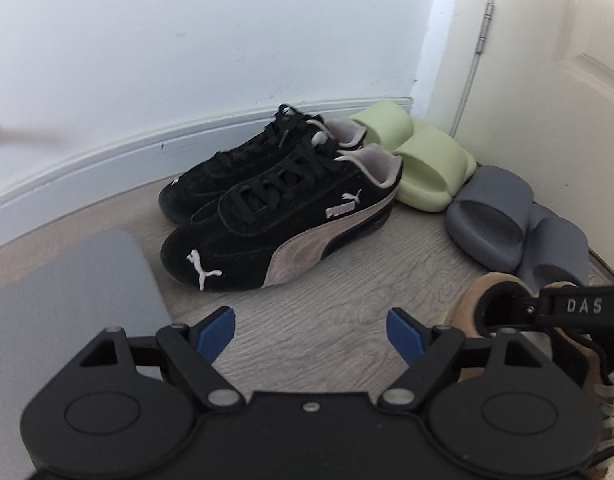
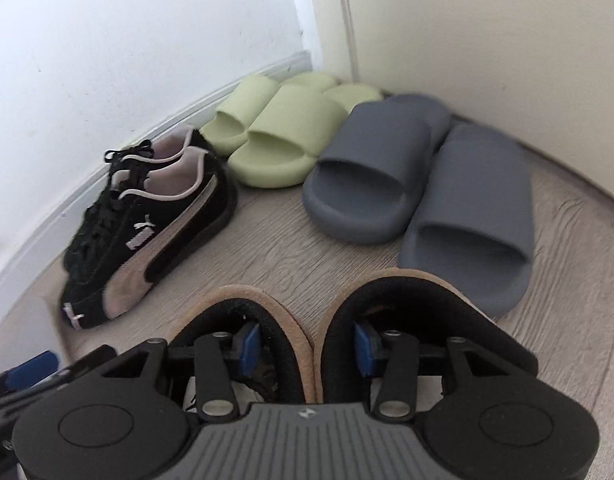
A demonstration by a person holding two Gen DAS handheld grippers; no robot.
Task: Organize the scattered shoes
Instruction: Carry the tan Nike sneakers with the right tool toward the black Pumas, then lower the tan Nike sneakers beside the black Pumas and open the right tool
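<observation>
My right gripper (image 2: 307, 346) is shut on a pair of tan shoes with black lining (image 2: 407, 280). One finger is inside each shoe opening, and the two inner collars are pinched between the blue pads. The left wrist view shows one tan shoe (image 1: 479, 292) at the lower right. My left gripper (image 1: 311, 332) is open above bare floor, with nothing between its fingers. A pair of black Puma sneakers (image 1: 275, 216) stands just ahead of it by the skirting board. Green slides (image 2: 275, 136) and grey slides (image 2: 427, 184) are lined up towards the corner.
A white wall with a skirting board (image 1: 107, 152) runs behind the shoes, and a cream door (image 1: 547, 60) closes the corner on the right. A grey flat panel (image 1: 67, 280) sits close on the left. Wood-pattern floor (image 1: 347, 288) lies between the sneakers and the tan shoes.
</observation>
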